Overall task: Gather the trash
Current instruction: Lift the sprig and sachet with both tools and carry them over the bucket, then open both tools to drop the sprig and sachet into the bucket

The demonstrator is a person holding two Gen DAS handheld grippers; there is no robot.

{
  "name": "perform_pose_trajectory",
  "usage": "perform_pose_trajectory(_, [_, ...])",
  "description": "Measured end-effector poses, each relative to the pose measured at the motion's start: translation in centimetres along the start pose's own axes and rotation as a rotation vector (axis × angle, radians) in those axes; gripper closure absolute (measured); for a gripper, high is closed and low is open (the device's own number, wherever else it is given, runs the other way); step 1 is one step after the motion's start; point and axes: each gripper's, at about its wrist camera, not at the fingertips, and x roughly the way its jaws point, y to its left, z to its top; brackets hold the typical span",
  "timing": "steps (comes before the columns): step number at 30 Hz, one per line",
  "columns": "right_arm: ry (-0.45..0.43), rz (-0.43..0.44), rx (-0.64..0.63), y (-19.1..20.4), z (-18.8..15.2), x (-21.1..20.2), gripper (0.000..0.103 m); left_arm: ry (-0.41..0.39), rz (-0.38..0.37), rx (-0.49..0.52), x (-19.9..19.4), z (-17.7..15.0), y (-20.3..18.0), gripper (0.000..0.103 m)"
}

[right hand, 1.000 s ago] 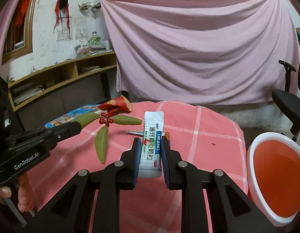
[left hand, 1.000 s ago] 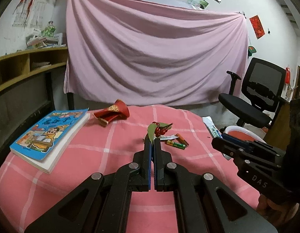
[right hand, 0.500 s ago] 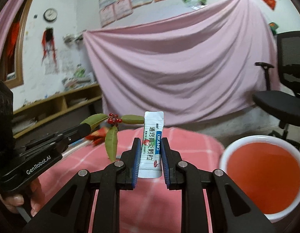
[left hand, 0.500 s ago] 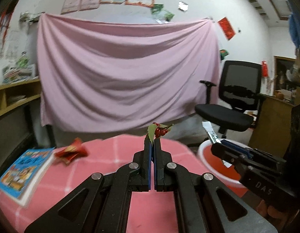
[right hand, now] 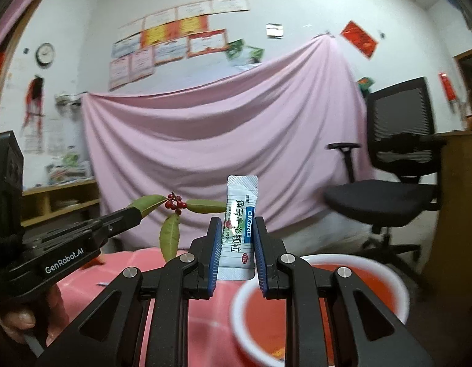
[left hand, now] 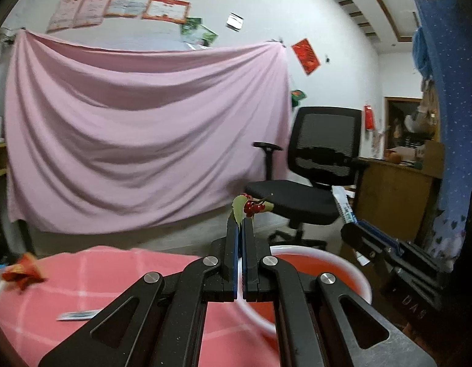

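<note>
basin front hidden, red wrapper blurred

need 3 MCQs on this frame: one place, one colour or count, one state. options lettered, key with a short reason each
1. Where is the red basin with the white rim?
A. just beyond the right gripper's fingertips
B. on the office chair
C. on the wall shelf

2. What colour are the berries on the leafy sprig?
A. yellow
B. red
C. blue

3. What is the right gripper doing?
A. open, nothing in it
B. shut on the sprig
C. shut on a white sachet

Key: 1 A, the basin lies under and ahead of the fingers. 2 B, a red cluster among green leaves. 3 C, the sachet stands upright between the pads; the left gripper has the sprig.
</note>
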Motion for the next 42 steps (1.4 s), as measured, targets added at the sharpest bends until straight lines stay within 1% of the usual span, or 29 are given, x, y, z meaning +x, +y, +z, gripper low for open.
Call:
perform_pose_trajectory(4, [0.054,-0.093,0.039,-2.2,-0.4,0.9,0.085,0.037,-0.073,-0.011,2.9,0.2,-2.5,0.103])
perform_pose_trajectory(10, [0.137,-0.16,0.093,-4.9,-1.4,1.9,0.085,0.132,-0.138,-0.039,6.0,-0.2,-4.7,0.103])
perform_pose_trajectory(14, [0.195,-0.184,0.128,-6.3,-2.1,2.4,0.084,0.209,-0.153,-0.054,7.4,-0.9,-5.1,0.103])
perform_pose_trajectory(15, [0.208,-0.187,0.136,-6.7,-2.3,2.6,0.084,0.244,-0.157,-0.061,7.8,-1.1,-5.2,0.103])
perform_pose_trajectory(18, [0.243,-0.191,0.153,-7.0,-2.8,2.8,0.084,0.308,-0.146,-0.075,8.5,-1.8,-5.0,0.103])
perform_pose_trajectory(20, [0.27,-0.194,0.158,-7.1,-3.1,3.0,0.084,0.342,-0.141,-0.083,9.2,-2.0,-5.0,0.103])
perform_pose_trajectory(26, [0.339,-0.201,0.176,-7.4,-3.7,3.8,0.083,0.418,-0.146,-0.107,9.3,-3.0,-4.3,0.103])
perform_pose_trajectory(28, [0.355,-0.205,0.177,-7.4,-3.9,3.9,0.082,0.452,-0.166,-0.143,9.6,-3.3,-3.8,0.102])
perform_pose_trajectory(31, [0.387,-0.207,0.183,-7.4,-4.3,4.3,0.082,0.498,-0.174,-0.213,10.4,-3.7,-2.7,0.102])
perform_pose_trajectory(33, [0.42,-0.204,0.19,-7.5,-4.7,4.8,0.082,0.526,-0.177,-0.249,10.8,-3.7,-2.0,0.097])
perform_pose_trajectory(34, [0.433,-0.203,0.193,-7.4,-4.9,5.0,0.082,0.538,-0.167,-0.263,10.9,-3.7,-1.7,0.089])
perform_pose_trajectory(35, [0.446,-0.201,0.196,-7.4,-5.0,5.2,0.08,0.543,-0.16,-0.273,10.8,-3.7,-1.3,0.08])
perform_pose_trajectory(36, [0.454,-0.198,0.198,-7.4,-5.2,5.2,0.073,0.545,-0.149,-0.287,10.5,-3.6,-1.0,0.076])
perform_pose_trajectory(37, [0.458,-0.198,0.199,-7.4,-5.3,5.3,0.068,0.542,-0.138,-0.295,10.2,-3.5,-0.8,0.074])
perform_pose_trajectory(42, [0.436,-0.195,0.195,-7.1,-5.1,5.0,0.068,0.521,-0.06,-0.315,8.1,-3.1,0.8,0.074])
